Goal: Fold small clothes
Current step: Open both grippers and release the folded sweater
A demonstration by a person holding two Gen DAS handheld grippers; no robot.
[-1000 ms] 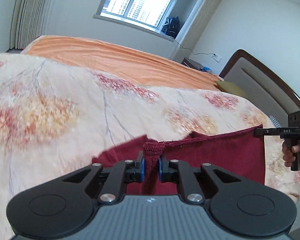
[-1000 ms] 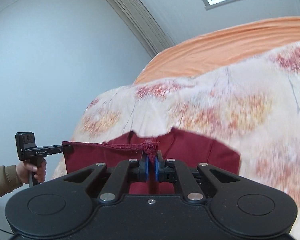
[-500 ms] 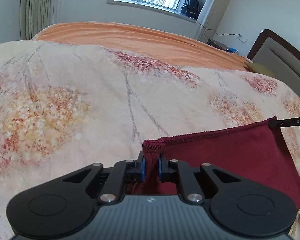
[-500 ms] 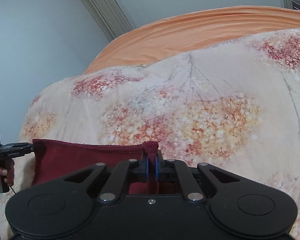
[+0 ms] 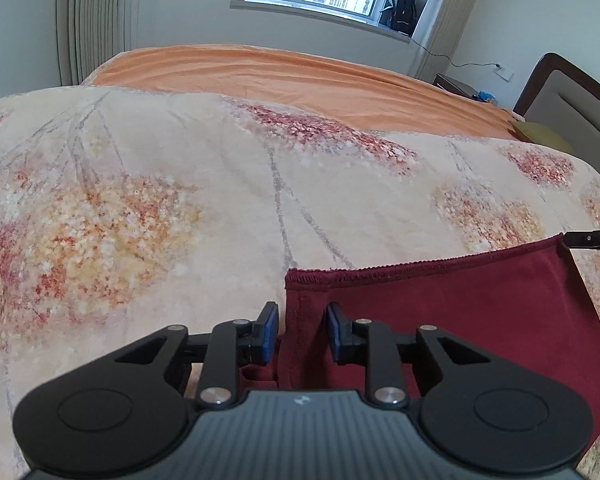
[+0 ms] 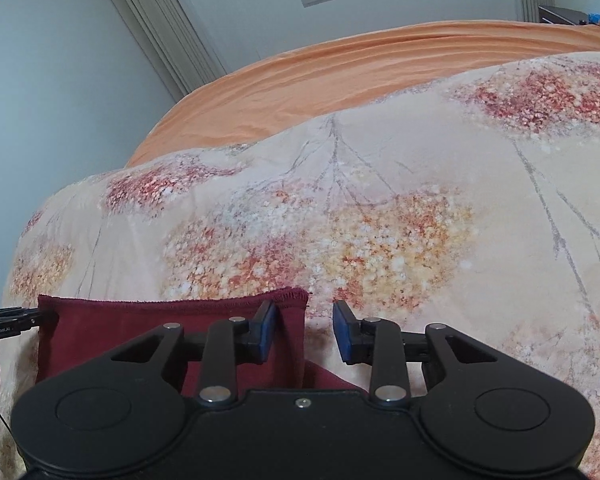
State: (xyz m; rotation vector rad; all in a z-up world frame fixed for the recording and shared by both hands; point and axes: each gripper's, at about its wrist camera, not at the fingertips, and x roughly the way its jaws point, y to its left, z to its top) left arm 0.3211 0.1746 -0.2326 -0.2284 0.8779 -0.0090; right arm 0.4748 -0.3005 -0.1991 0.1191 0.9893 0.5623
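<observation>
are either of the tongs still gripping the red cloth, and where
Neither grips it. Both tongs, left and right, are opening; the dark red garment lies on the floral blanket, its hemmed corners between the pads, untouched.

My left gripper [image 5: 302, 334] has a ribbed grey body, black linkage arms with silver screws, two round black discs and blue-padded fingers [image 5: 269, 332]. My right gripper [image 6: 304, 330] matches it but has a smooth black body with one small centre screw.
</observation>
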